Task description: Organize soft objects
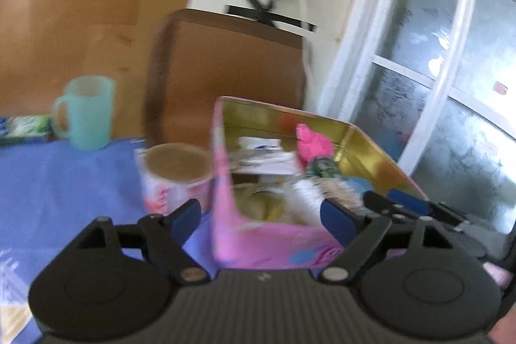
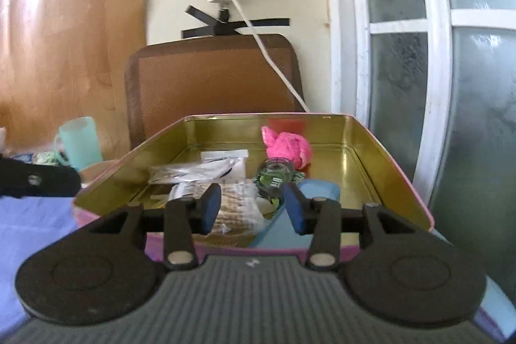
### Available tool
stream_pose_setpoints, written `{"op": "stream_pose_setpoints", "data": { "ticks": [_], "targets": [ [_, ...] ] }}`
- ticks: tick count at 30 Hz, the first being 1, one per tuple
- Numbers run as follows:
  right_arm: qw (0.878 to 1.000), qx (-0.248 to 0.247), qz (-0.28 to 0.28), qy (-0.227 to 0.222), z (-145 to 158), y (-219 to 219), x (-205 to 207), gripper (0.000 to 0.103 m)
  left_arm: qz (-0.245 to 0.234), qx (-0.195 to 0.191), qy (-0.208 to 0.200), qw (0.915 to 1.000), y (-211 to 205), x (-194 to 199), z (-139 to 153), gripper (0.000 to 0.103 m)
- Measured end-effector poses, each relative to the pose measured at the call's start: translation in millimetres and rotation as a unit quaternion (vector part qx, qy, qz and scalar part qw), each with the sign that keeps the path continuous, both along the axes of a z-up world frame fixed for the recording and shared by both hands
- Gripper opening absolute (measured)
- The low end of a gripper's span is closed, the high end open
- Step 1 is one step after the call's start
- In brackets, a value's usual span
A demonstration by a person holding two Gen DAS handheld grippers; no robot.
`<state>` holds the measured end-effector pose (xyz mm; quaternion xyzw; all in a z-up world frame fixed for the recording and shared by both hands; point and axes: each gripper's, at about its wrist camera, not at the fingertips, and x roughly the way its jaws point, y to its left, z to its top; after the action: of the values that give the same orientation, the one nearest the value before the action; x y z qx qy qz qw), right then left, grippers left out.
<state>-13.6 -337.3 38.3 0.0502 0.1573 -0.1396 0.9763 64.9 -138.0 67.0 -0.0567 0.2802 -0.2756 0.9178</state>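
Note:
A pink tin box with a gold inside stands on the blue tablecloth. It holds a pink fluffy thing, clear plastic packets, a packet of biscuit-like pieces, a green-printed round item and a light blue piece. My left gripper is open at the box's near left corner. My right gripper is open just above the box's near rim, over the packets. The pink fluffy thing also shows in the left wrist view.
A round tub with a tan lid stands left of the box. A mint green mug stands farther left at the table's back. A brown chair back is behind the table. A white-framed window is on the right.

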Motion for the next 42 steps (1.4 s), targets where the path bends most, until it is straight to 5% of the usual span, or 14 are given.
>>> {"op": "stream_pose_setpoints", "data": {
  "ticks": [2, 5, 8, 14, 19, 22, 24, 30, 36, 42],
  "targets": [
    [0.999, 0.021, 0.045, 0.012, 5, 0, 5, 0.03, 0.011, -0.003, 0.003, 0.9999, 17, -5, -2, 0.084],
    [0.99, 0.088, 0.095, 0.061, 10, -3, 23, 0.022, 0.03, 0.013, -0.002, 0.9995, 40, -17, -6, 0.084],
    [0.984, 0.115, 0.083, 0.106, 7, -16, 57, 0.022, 0.048, 0.031, -0.009, 0.9983, 58, -26, -8, 0.084],
    [0.987, 0.101, 0.018, 0.126, 10, -31, 108, 0.029, 0.083, 0.048, 0.014, 0.9953, 76, -29, -10, 0.086],
    [0.989, 0.137, 0.05, 0.025, 24, -6, 46, 0.03, 0.082, 0.072, 0.022, 0.9938, 69, -28, -11, 0.086],
    [0.99, 0.131, 0.053, -0.013, 19, 26, -7, 0.041, 0.074, 0.076, 0.027, 0.994, 64, -30, -12, 0.087],
    [0.991, 0.13, 0.03, -0.028, 9, 45, -35, 0.049, 0.069, 0.082, 0.024, 0.994, 59, -33, -12, 0.097],
    [0.983, 0.183, -0.023, -0.004, -23, 74, -64, 0.061, 0.071, 0.108, 0.011, 0.9915, 53, -51, -13, 0.103],
    [0.978, 0.204, -0.035, -0.023, -9, 85, -73, 0.074, 0.079, 0.136, 0.008, 0.9875, 59, -73, -20, 0.103],
    [0.981, 0.185, -0.028, -0.041, 4, 102, -79, 0.076, 0.099, 0.112, -0.003, 0.9887, 72, -78, -17, 0.103]
  ]
}}
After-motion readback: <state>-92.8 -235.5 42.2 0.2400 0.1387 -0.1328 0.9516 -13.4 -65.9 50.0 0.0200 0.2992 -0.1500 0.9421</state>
